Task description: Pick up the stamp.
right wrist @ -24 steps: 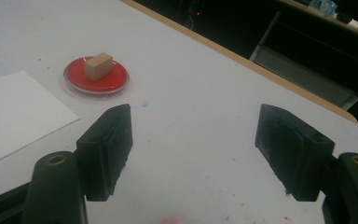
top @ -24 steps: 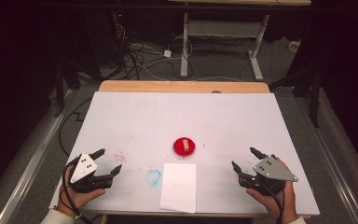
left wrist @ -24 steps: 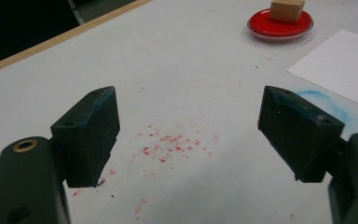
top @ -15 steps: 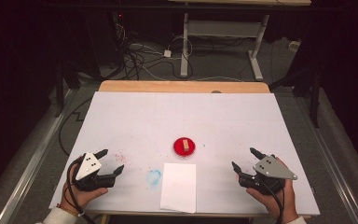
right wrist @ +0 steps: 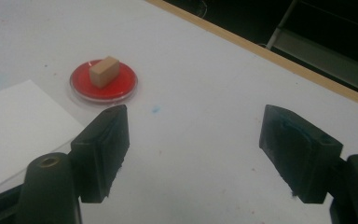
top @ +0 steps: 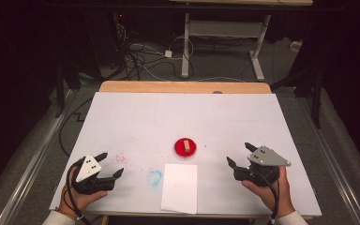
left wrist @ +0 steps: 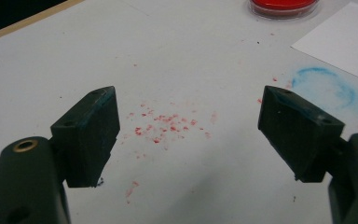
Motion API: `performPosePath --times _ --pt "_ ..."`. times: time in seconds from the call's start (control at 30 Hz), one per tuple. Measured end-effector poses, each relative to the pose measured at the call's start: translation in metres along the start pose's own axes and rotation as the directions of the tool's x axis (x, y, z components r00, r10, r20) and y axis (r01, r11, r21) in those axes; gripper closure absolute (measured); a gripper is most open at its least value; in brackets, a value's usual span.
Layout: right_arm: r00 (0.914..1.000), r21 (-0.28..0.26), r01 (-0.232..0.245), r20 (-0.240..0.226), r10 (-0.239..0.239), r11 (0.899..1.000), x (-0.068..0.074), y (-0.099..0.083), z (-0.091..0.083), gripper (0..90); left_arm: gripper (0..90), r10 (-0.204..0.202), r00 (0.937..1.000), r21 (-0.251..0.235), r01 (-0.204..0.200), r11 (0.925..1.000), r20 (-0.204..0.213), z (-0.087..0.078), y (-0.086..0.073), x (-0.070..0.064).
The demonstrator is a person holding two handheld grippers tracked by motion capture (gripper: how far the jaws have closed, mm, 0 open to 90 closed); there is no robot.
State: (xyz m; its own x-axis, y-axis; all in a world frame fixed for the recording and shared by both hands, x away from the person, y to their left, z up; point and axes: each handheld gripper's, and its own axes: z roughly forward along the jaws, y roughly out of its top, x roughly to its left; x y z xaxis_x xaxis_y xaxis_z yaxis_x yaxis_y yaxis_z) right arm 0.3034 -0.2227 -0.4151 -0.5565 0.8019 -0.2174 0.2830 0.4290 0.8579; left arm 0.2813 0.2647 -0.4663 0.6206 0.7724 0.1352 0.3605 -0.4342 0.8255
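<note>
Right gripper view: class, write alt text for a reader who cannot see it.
A small tan block sits on a round red dish on the white table, ahead of the open right gripper. A white paper sheet lies beside the dish.

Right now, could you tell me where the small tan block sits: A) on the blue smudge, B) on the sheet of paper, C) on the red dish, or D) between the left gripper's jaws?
C: the block rests on the red dish, apart from the paper and both open grippers.
</note>
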Motion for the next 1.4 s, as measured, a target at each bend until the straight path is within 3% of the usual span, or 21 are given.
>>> performPosePath --times 0.17,0.3,0.4,0.43,0.6,0.63,0.7,0.87,0.97,1.0,1.07,1.2,1.3,1.4 --pt "0.9993 0.041 0.018 -0.034 -0.016 0.999 0.007 0.026 0.018 26.8 20.1 -0.013 0.9999 0.006 0.013 0.9999 0.001 0.000 -0.001 0.001" --pt "0.9946 0.073 -0.008 -0.103 0.016 0.997 0.015 0.049 0.035 27.3 20.1 -0.023 0.9997 -0.001 0.023 0.9997 -0.004 -0.001 0.000 0.001" --pt "0.9936 0.088 0.015 -0.113 -0.005 0.996 0.024 0.059 0.044 31.8 20.1 -0.020 0.9998 0.001 0.020 0.9998 0.002 -0.001 -0.001 0.002" --pt "0.9936 0.114 0.029 -0.112 -0.017 0.993 0.034 0.068 0.055 32.7 20.1 -0.024 0.9997 0.000 0.024 0.9997 0.004 0.000 -0.001 0.002" --pt "0.9914 0.209 0.031 -0.131 -0.003 0.977 0.050 0.082 0.087 35.2 20.2 -0.018 0.9998 -0.002 0.018 0.9998 0.004 -0.001 -0.001 0.002" --pt "0.9914 0.209 0.031 -0.131 -0.003 0.977 0.050 0.082 0.087 35.2 20.2 -0.018 0.9998 0.000 0.018 0.9998 0.003 -0.001 -0.001 0.002" --pt "0.9909 0.261 0.014 -0.133 0.021 0.965 0.058 0.085 0.104 35.4 20.2 -0.020 0.9998 -0.003 0.020 0.9998 0.004 -0.002 -0.002 0.002" --pt "0.9910 0.352 -0.007 -0.123 0.053 0.936 0.066 0.082 0.126 40.7 20.3 -0.018 0.9998 -0.002 0.018 0.9998 0.007 -0.003 -0.002 0.002" --pt "0.9909 0.374 -0.009 -0.121 0.059 0.927 0.067 0.081 0.132 43.4 20.4 -0.019 0.9998 0.002 0.019 0.9998 0.010 -0.002 -0.003 0.002" --pt "0.9914 0.396 -0.008 -0.116 0.059 0.918 0.067 0.080 0.137 48.4 20.5 -0.018 0.9997 0.002 0.018 0.9998 0.014 -0.003 -0.003 0.003" --pt "0.9900 0.422 -0.033 -0.111 0.088 0.906 0.067 0.078 0.141 49.9 21.0 -0.013 0.9998 0.003 0.013 0.9999 0.018 -0.002 -0.003 0.002" --pt "0.9879 0.433 -0.050 -0.111 0.108 0.900 0.067 0.077 0.146 52.0 21.0 -0.010 0.9997 0.007 0.010 0.9999 0.024 -0.001 -0.003 0.002" --pt "0.9871 0.436 -0.033 -0.127 0.098 0.899 0.068 0.076 0.149 52.8 21.0 -0.011 0.9996 0.013 0.010 0.9999 0.026 0.000 -0.003 0.002" --pt "0.9870 0.448 -0.054 -0.111 0.116 0.892 0.068 0.074 0.154 58.5 21.0 -0.008 0.9996 0.021 0.008 0.9998 0.027 0.001 -0.003 0.001"
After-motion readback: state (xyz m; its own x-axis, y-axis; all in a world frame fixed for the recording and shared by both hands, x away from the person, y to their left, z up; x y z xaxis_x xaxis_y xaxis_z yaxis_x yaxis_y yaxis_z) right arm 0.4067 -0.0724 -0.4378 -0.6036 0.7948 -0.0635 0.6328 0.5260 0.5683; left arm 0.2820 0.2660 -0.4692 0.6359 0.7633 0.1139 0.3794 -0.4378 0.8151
